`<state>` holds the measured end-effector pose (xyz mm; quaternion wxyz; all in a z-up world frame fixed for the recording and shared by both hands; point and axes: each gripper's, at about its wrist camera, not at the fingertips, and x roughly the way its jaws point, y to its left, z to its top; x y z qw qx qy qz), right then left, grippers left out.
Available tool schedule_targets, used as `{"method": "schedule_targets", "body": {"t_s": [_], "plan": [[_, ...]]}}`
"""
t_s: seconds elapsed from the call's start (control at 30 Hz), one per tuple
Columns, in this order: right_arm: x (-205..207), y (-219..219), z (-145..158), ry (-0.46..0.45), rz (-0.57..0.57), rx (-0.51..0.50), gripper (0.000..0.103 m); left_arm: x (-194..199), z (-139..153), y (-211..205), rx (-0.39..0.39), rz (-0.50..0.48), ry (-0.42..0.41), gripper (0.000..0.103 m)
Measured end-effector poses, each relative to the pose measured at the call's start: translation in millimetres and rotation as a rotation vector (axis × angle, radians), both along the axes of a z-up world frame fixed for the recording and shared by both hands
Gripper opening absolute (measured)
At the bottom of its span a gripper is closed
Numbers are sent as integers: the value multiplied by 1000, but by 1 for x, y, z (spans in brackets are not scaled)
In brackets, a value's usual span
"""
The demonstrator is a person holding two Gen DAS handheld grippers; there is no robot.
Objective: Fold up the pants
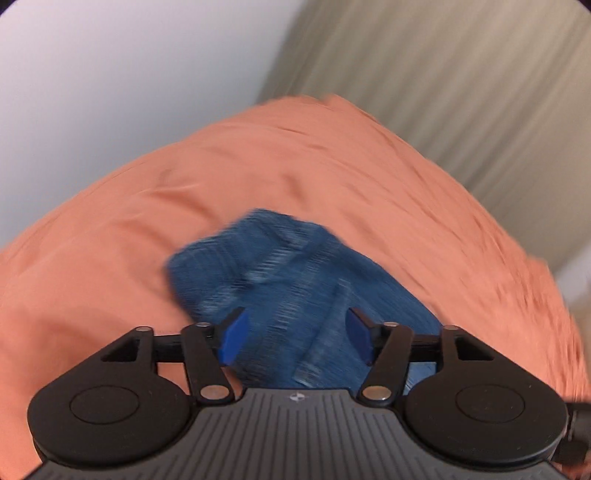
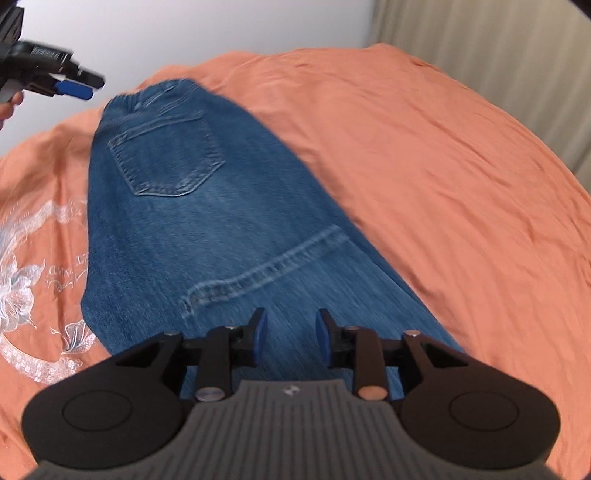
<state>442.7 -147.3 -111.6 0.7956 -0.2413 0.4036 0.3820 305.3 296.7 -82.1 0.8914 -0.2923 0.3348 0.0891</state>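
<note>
Two grippers over one pair of jeans [image 2: 207, 206], which lies flat on an orange bedspread [image 2: 443, 177]. Jeans are folded lengthwise, back side up, one back pocket [image 2: 166, 162] showing near the waistband [image 2: 147, 98] at the far end. A hem [image 2: 266, 266] runs slantwise across the denim closer to the right camera, so a leg seems doubled back over the rest, though the exact layering is hard to tell.

Right gripper [image 2: 291, 334] sits low above the near part of the jeans, blue pads [image 2: 260, 332] apart, nothing between them: released.

Left gripper [image 1: 295, 338] also spread wide, blue pads [image 1: 233, 339] well apart with denim below the gap, not pinched. Its view is motion-blurred; the jeans [image 1: 295, 280] show as a bunched blue mass on the bedspread [image 1: 147, 206]. From the right camera the left gripper [image 2: 79, 86] hangs beside the waistband, off the jeans' far left corner, above the bedspread, not touching the denim.

White flower print [image 2: 26, 280] on the bedspread, left of the jeans. Plain wall [image 2: 221, 26] behind the bed, beige curtain [image 2: 498, 48] to the right of the jeans' far end.

No containers visible.
</note>
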Motion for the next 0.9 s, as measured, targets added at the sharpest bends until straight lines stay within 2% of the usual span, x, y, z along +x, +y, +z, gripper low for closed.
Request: {"method": "schedule_targets", "body": {"t_s": [0.07, 0.17, 0.3, 0.5, 0.7, 0.8, 0.87, 0.9], "plan": [[6, 12, -6, -1, 40, -15, 33, -1, -20, 15, -51, 61, -6, 72], [16, 27, -15, 14, 89, -42, 33, -1, -46, 31, -102, 131, -23, 72], [31, 45, -28, 14, 180, -122, 33, 9, -72, 39, -163, 129, -28, 72], [49, 64, -45, 41, 321, -207, 34, 22, -92, 42, -175, 116, -60, 74], [69, 82, -63, 115, 398, -253, 40, 32, -97, 44, -162, 112, -76, 72], [80, 86, -73, 184, 388, -258, 42, 34, -95, 38, -124, 89, -81, 61], [84, 88, -79, 210, 381, -262, 42, 32, -92, 37, -104, 89, -82, 48], [85, 88, -82, 218, 376, -264, 42, 31, -91, 37, -98, 91, -84, 38]]}}
